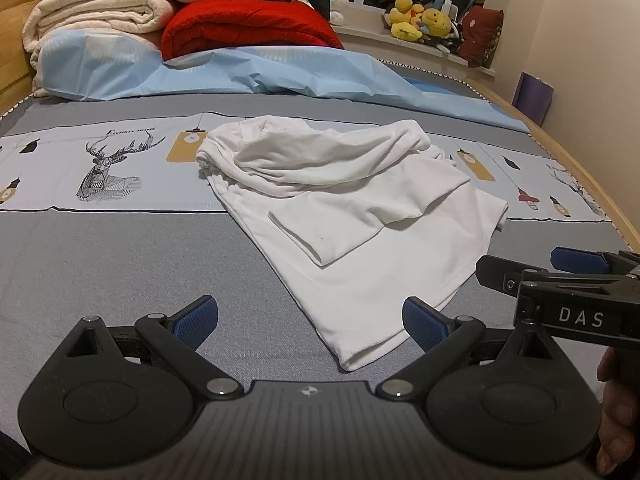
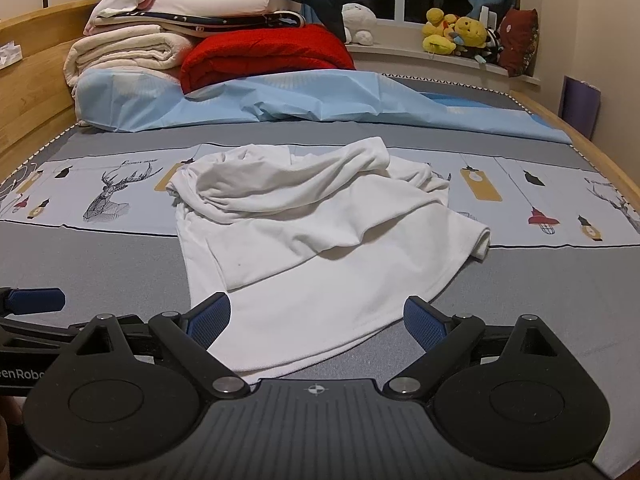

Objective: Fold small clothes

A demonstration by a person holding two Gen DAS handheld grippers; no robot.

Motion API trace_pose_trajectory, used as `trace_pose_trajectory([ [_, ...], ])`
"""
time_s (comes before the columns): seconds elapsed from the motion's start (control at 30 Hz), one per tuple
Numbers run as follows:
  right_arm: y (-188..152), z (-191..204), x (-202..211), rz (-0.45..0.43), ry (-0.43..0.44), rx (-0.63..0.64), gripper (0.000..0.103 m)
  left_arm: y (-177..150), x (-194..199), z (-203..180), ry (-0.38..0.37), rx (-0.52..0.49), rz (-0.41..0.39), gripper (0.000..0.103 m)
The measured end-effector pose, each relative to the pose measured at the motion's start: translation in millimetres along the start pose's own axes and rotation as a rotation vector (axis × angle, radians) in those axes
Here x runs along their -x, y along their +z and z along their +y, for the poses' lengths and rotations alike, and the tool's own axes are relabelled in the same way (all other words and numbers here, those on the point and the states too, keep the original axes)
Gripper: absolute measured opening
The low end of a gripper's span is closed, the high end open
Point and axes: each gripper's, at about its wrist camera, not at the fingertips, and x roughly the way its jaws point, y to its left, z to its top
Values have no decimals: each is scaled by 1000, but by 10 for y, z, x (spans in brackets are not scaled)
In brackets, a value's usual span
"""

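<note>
A white garment (image 1: 352, 216) lies crumpled on the grey bed sheet (image 1: 120, 264), its far part bunched and its near hem spread flat. It also shows in the right wrist view (image 2: 312, 240). My left gripper (image 1: 310, 320) is open and empty, with the near hem corner between its blue pads. My right gripper (image 2: 318, 318) is open and empty, its pads on either side of the near hem. The right gripper shows at the right edge of the left wrist view (image 1: 576, 272).
Folded blankets, cream (image 1: 92, 16) and red (image 1: 248, 28), are stacked at the bed's far end on a light blue sheet (image 1: 240, 72). Plush toys (image 1: 424, 20) sit on the window sill. The wooden bed frame (image 1: 580, 168) runs along the right side.
</note>
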Motion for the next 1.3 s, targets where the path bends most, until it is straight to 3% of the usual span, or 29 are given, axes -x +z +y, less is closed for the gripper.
trace_pose_trajectory([
  [1.03,28,-25,-15,6,-3,3,94,0,1,-7,0,-1,0,100],
  [1.3,-99,56,-63,19,-15,6,94,11,-12,8,-1,1,5,100],
])
